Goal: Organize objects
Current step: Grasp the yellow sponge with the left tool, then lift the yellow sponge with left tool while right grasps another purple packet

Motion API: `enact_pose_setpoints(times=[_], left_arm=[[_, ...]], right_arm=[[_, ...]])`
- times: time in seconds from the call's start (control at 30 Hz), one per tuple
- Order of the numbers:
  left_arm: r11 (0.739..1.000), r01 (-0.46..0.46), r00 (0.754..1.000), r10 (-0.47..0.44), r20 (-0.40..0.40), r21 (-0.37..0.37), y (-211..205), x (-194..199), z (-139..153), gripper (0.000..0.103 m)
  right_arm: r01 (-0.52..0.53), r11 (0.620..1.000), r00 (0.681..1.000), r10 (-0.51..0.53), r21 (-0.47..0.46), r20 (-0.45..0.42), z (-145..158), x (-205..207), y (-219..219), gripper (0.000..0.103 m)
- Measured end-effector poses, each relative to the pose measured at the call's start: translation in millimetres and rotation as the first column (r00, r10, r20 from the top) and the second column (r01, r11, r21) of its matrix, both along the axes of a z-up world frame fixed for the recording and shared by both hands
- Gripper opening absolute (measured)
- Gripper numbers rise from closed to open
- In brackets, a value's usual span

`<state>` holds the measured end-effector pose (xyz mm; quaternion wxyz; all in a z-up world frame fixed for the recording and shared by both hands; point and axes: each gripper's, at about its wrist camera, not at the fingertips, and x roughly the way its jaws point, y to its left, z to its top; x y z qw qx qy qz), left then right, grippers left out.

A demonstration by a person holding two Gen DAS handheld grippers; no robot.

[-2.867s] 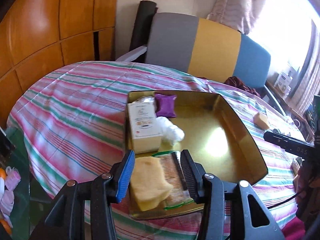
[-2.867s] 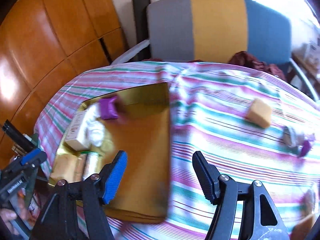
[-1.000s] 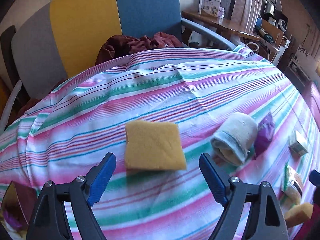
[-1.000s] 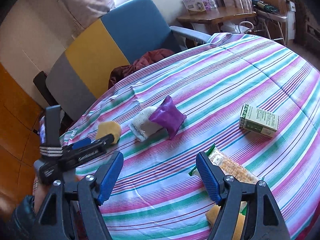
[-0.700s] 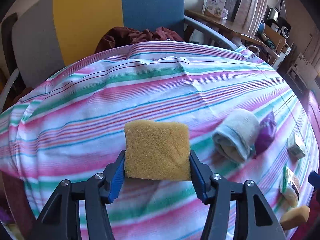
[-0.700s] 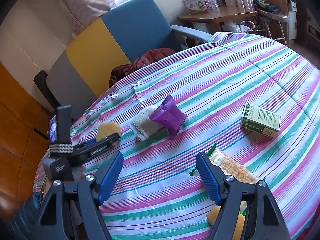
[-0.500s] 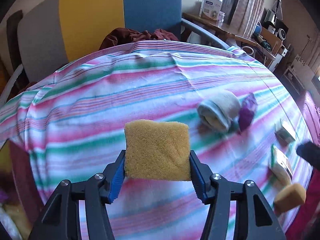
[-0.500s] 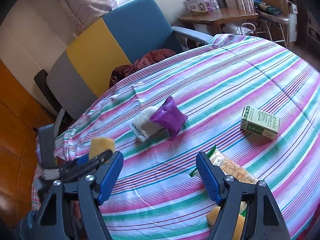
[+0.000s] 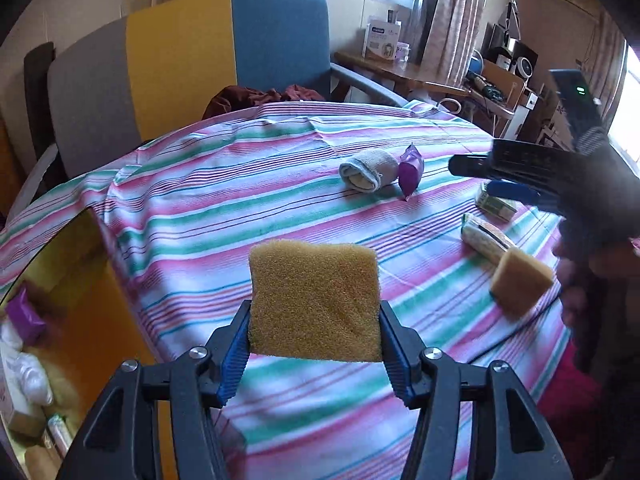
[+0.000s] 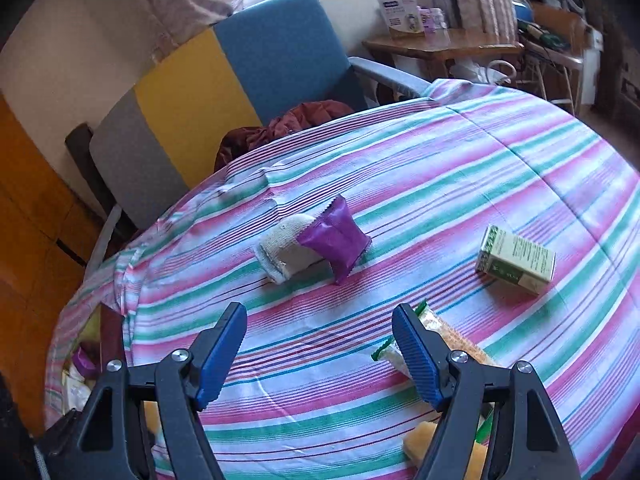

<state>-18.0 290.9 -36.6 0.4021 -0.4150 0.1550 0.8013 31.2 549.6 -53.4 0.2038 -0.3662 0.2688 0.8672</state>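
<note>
My left gripper (image 9: 314, 340) is shut on a yellow sponge (image 9: 314, 300) and holds it above the striped tablecloth, to the right of the gold tray (image 9: 86, 308). My right gripper (image 10: 320, 350) is open and empty above the cloth; it also shows in the left wrist view (image 9: 520, 178). On the cloth lie a rolled beige sock (image 10: 286, 254), a purple packet (image 10: 336, 238), a green-white box (image 10: 516, 260), a cracker pack (image 10: 436, 334) and a second yellow sponge (image 9: 520, 280).
The tray holds a purple packet (image 9: 24, 316), a white bundle (image 9: 26, 374) and other items at the far left. A grey, yellow and blue chair (image 9: 188, 72) stands behind the table with dark red cloth (image 9: 260, 98) on it. A cluttered desk (image 10: 444, 46) is at the back right.
My left gripper closed on the yellow sponge, lifted it off the cloth and swung left, so the tray has come into view. The right gripper stayed open, nearly still.
</note>
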Motion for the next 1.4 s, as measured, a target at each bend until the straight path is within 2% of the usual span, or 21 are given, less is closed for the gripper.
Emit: enact_pose_setpoints(times=[0.13, 0.27, 0.37, 0.53, 0.6, 0.63, 0.67, 0.7, 0.83, 0.97, 1.13, 1.4], left_arm=[[0.999, -0.026, 0.999, 0.025, 0.021, 0.031, -23.6, 0.1, 5.3, 0.059], [0.997, -0.064, 0.997, 0.061, 0.05, 0.051, -46.1, -2.8, 6.4, 0.059], [0.994, -0.091, 0.993, 0.087, 0.074, 0.062, -57.9, -4.9, 5.2, 0.059], [0.99, -0.13, 0.987, 0.124, 0.107, 0.06, -66.2, -11.9, -0.9, 0.059], [0.989, -0.134, 0.986, 0.127, 0.11, 0.057, -65.5, -13.4, -2.0, 0.059], [0.99, -0.131, 0.986, 0.123, 0.112, 0.06, -65.8, -13.7, -1.9, 0.059], [0.99, -0.129, 0.986, 0.121, 0.115, 0.061, -65.5, -14.0, -1.7, 0.059], [0.99, -0.129, 0.986, 0.121, 0.117, 0.064, -65.3, -14.0, -1.4, 0.059], [0.988, -0.131, 0.985, 0.121, 0.122, 0.078, -68.0, -13.6, -0.9, 0.059], [0.988, -0.133, 0.984, 0.122, 0.128, 0.081, -71.6, -10.9, -3.1, 0.059], [0.986, -0.139, 0.986, 0.13, 0.105, 0.09, -80.8, -4.0, 2.7, 0.059], [0.974, -0.205, 0.978, 0.202, 0.042, 0.094, -108.4, -1.3, 16.7, 0.059]], right_arm=[[-0.09, 0.99, 0.995, 0.085, 0.105, 0.056, 6.0, -19.4, 1.9, 0.076], [-0.209, 0.959, 0.968, 0.176, 0.191, 0.18, -3.4, -48.7, 15.4, 0.076], [-0.274, 0.938, 0.94, 0.215, 0.211, 0.265, -17.5, -68.3, 29.1, 0.075], [-0.36, 0.909, 0.896, 0.275, 0.209, 0.347, -35.3, -95.8, 40.3, 0.075], [-0.369, 0.903, 0.889, 0.275, 0.219, 0.366, -40.7, -106.3, 44.3, 0.075], [-0.376, 0.902, 0.889, 0.285, 0.213, 0.359, -42.5, -110.4, 46.2, 0.071], [-0.383, 0.899, 0.886, 0.294, 0.21, 0.358, -44.4, -114.2, 46.8, 0.062], [-0.394, 0.896, 0.88, 0.302, 0.206, 0.366, -46.7, -118.0, 46.5, 0.048], [-0.424, 0.871, 0.872, 0.318, 0.249, 0.373, -38.7, -116.4, 29.1, 0.047], [-0.447, 0.855, 0.871, 0.351, 0.262, 0.343, -23.2, -103.2, 5.9, 0.047], [-0.475, 0.851, 0.867, 0.41, 0.223, 0.282, -12.1, -81.4, -34.4, 0.047], [-0.503, 0.852, 0.86, 0.477, 0.147, 0.181, -19.7, -50.9, -103.7, 0.047]])
